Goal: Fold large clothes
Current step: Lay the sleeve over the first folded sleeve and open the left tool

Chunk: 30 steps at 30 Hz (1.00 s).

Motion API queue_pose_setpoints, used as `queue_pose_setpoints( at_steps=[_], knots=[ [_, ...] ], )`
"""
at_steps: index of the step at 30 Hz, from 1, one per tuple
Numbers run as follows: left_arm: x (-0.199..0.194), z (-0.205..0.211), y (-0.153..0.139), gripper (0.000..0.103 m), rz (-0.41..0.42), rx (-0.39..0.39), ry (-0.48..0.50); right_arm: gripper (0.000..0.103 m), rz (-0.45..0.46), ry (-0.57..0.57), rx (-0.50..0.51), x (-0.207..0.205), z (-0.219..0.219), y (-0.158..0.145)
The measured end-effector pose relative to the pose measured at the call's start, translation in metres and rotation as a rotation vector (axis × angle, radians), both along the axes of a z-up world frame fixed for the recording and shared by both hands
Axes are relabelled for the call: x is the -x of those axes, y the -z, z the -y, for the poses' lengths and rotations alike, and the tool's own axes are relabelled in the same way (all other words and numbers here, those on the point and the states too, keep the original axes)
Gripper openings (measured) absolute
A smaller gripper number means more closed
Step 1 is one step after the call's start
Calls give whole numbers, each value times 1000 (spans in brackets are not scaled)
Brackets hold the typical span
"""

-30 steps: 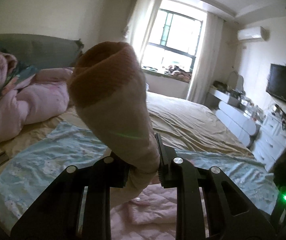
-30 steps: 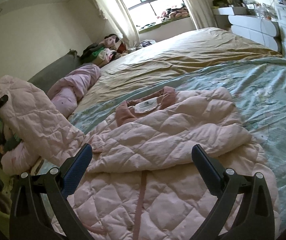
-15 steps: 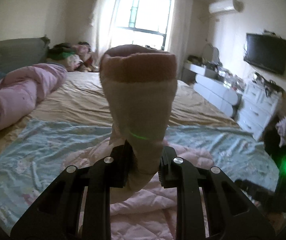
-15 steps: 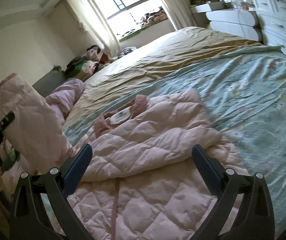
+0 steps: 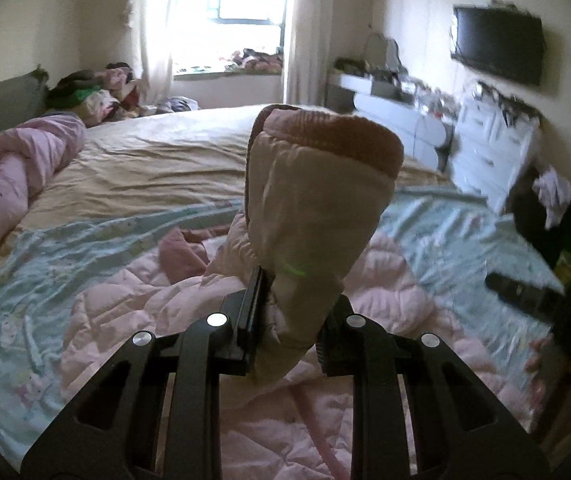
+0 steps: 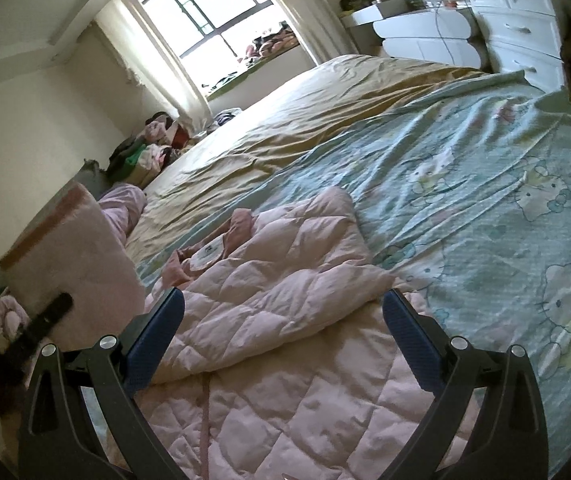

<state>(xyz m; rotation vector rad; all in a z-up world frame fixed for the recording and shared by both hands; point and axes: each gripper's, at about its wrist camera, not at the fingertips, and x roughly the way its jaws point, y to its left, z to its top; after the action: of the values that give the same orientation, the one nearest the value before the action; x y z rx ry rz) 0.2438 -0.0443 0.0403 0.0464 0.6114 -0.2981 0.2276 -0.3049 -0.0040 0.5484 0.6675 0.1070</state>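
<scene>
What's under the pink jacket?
The jacket lies on a blue cartoon sheet, which shows around it. Whatever is directly beneath the jacket is covered.

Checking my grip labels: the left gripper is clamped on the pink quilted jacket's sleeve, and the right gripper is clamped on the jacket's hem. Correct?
Not quite. The left gripper does clamp the pink quilted jacket's sleeve, but the right wrist view shows the right gripper open, its fingers holding nothing.

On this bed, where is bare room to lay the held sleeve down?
Free: the tan sheet between the pink jacket and the window, and the cartoon-print sheet toward the white drawers. Crowded: the clothes pile and bundled pink quilt by the headboard.
</scene>
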Motion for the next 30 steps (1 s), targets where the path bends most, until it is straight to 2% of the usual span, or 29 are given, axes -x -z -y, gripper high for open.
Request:
queue_pose_setpoints(
  at_steps=[12, 15, 17, 21, 23, 26, 30],
  knots=[
    [3, 59, 88, 18, -125, -220, 137, 99, -45, 12, -13, -7, 3, 14],
    [8, 68, 106, 25, -152, -270, 148, 99, -54, -1, -22, -10, 1, 17],
    [13, 71, 113, 44, -167, -282, 166, 99, -65, -11, -30, -12, -1, 20],
    [24, 78, 123, 62, -191, -319, 177, 99, -84, -46, -50, -17, -9, 25],
    [30, 79, 124, 79, -215, -326, 183, 99, -93, -70, -59, -19, -15, 26],
    [43, 71, 114, 89, -249, -269, 207, 99, -101, -106, -95, -23, -23, 28],
    [49, 52, 98, 94, -254, -203, 184, 99, -118, -152, -132, -32, -37, 31]
  ],
)
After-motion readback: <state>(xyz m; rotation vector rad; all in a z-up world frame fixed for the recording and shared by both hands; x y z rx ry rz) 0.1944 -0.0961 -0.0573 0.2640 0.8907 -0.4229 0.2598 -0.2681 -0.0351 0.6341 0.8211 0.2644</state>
